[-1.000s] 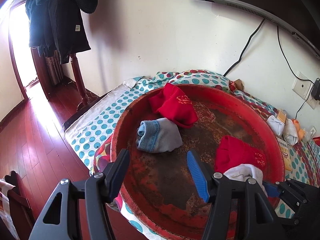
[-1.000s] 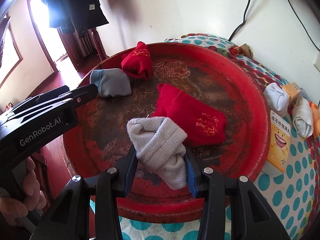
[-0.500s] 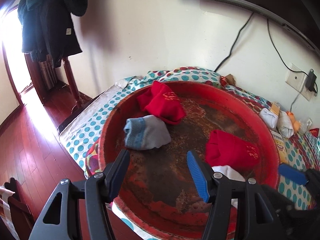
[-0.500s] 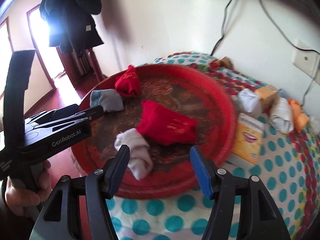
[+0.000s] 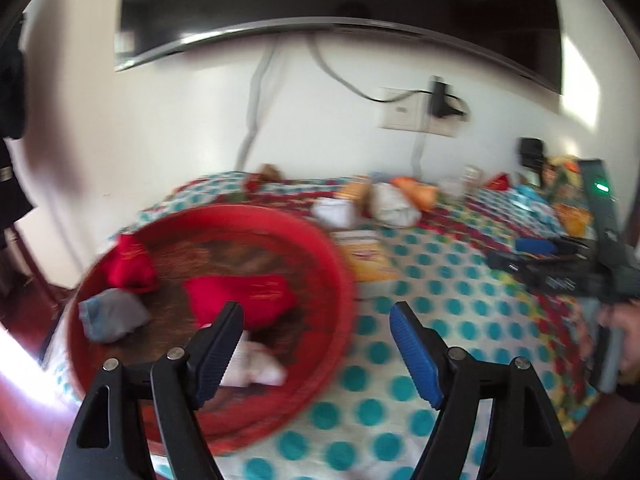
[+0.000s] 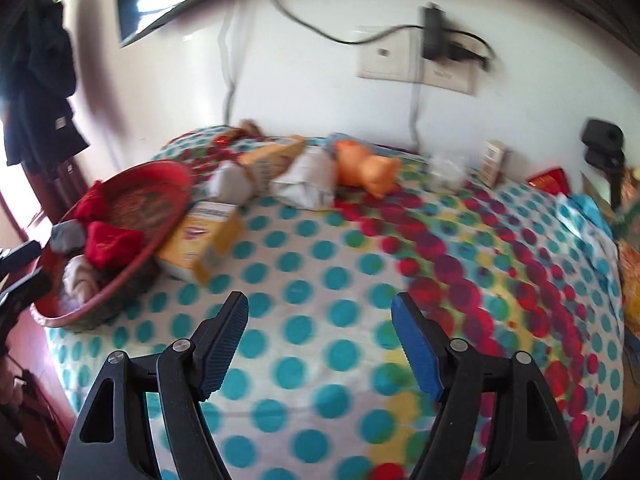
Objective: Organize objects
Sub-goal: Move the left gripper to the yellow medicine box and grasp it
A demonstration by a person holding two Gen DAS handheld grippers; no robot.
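Looking for writing, I find little that can be read: the yellow box (image 6: pixel 204 236) beside the red basin (image 6: pixel 168 176) has print on its face, and the red socks (image 5: pixel 248 296) carry gold marks, but all of it is too blurred to tell. The left gripper (image 5: pixel 316 344) hangs above the near rim of the basin, its jaws wide apart and opening, with nothing between them; the left finger covers part of the white sock (image 5: pixel 256 368), but I cannot tell if it touches it. The right gripper (image 6: pixel 320 340) is over the bare dotted cloth (image 6: pixel 340 280), away from the basin, its jaws also apart and opening, and they hold nothing. In the basin lie the grey sock (image 5: pixel 112 316), a second red sock (image 5: pixel 130 264) near the far rim, the larger red one in the middle, and the white one at the near side. Two more white bundles (image 6: pixel 308 184) rest on the cloth near the wall, just beside an orange toy (image 6: pixel 368 166). A plug (image 6: pixel 434 36) sits in the wall socket above them.
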